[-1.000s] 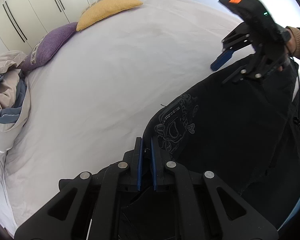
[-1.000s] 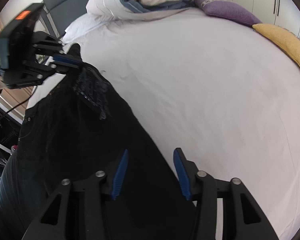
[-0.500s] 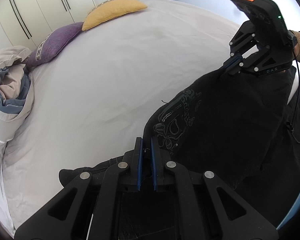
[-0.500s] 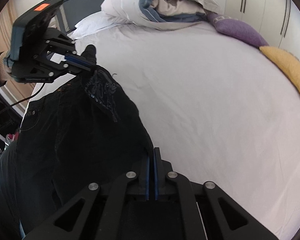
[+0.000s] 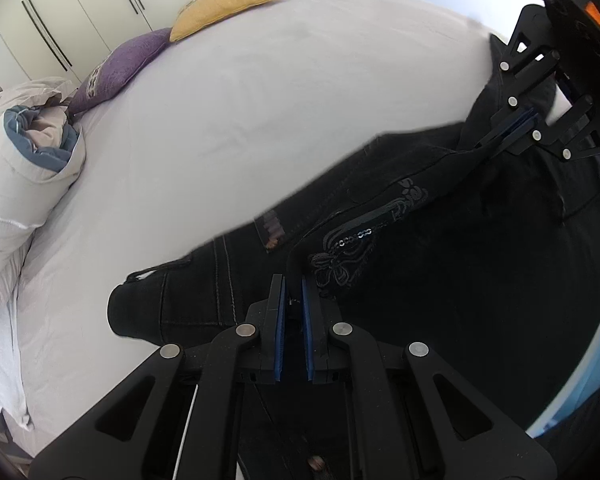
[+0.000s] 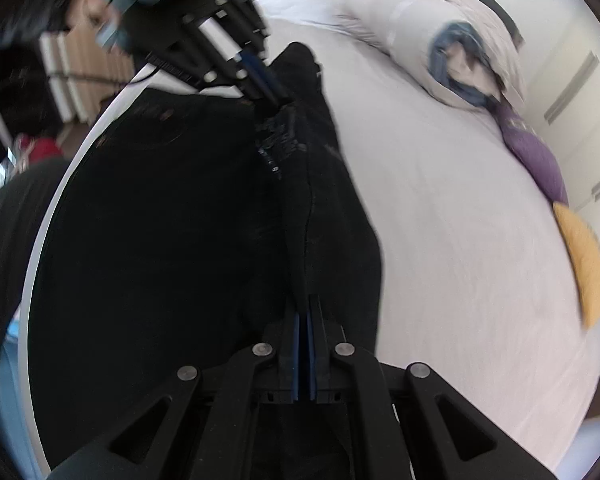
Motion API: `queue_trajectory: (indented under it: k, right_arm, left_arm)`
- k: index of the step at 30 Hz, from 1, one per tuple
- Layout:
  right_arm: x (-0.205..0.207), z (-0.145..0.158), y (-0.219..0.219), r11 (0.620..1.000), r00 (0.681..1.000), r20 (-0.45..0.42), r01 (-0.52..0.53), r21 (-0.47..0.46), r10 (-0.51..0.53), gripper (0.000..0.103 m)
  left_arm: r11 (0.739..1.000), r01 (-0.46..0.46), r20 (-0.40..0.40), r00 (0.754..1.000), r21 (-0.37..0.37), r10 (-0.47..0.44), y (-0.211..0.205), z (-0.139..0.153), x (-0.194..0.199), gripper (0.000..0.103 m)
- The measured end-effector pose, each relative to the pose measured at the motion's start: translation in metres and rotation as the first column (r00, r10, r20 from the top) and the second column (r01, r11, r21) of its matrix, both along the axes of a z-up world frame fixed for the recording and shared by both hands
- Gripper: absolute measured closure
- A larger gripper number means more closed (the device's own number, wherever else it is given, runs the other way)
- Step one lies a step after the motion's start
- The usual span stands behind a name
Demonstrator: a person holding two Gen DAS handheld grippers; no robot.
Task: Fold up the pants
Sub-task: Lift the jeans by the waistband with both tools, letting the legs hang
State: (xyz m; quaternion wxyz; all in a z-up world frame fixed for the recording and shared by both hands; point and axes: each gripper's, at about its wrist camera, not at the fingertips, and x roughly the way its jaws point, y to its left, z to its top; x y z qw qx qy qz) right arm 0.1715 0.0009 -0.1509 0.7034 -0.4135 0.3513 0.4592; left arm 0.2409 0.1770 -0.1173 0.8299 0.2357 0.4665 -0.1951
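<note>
The black pants (image 5: 440, 240) hang stretched between the 2 grippers above the near edge of the white bed (image 5: 260, 112), partly draped onto its sheet. The left gripper (image 5: 292, 300) is pinched narrow on a fold of the fabric beside the sequined embroidery (image 5: 356, 240). The right gripper (image 6: 305, 312) is clamped tight on another edge of the pants. Far across the bed lie a purple pillow (image 5: 124, 64), a yellow pillow (image 5: 224, 4) and a rolled duvet (image 5: 28, 152).
</note>
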Motion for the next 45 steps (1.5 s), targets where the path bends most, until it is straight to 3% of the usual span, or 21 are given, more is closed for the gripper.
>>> queue_trajectory:
  k: [4,8,15,25,34,45]
  right_arm:
    - [-0.058,-0.015,0.018,0.991,0.991,0.08,-0.095,-0.095,0.103,0.099]
    - [-0.105,-0.03,0.028,0.976,0.981,0.093,-0.157,-0.153,0.173,0.099]
    - [-0.149,-0.045,0.036,0.961,0.971,0.119,-0.178,-0.212,0.206,0.099]
    - [-0.218,-0.042,0.047,0.928,0.934,0.18,-0.257,-0.269,0.31,0.099]
    - [-0.219,-0.04,0.045,0.93,0.936,0.186,-0.243,-0.277,0.3,0.099]
    - [-0.213,-0.041,0.04,0.932,0.942,0.172,-0.236,-0.275,0.289,0.099]
  left_arm:
    - [1.0,-0.002,-0.009,1.0,0.028,0.003,0.004,-0.016,-0.047,0.096]
    - [0.999,0.004,-0.029,1.0,0.044,-0.003,0.008,-0.034,-0.089,0.096]
    - [0.998,0.017,-0.032,0.999,0.053,-0.015,0.014,-0.054,-0.152,0.096]
    - [0.996,0.027,-0.031,0.999,0.085,-0.025,0.025,-0.065,-0.193,0.096]
    - [0.992,0.061,-0.026,0.998,0.111,-0.058,0.032,-0.069,-0.226,0.096]
    - [0.987,0.098,-0.044,0.995,0.131,-0.093,0.043,-0.07,-0.188,0.096]
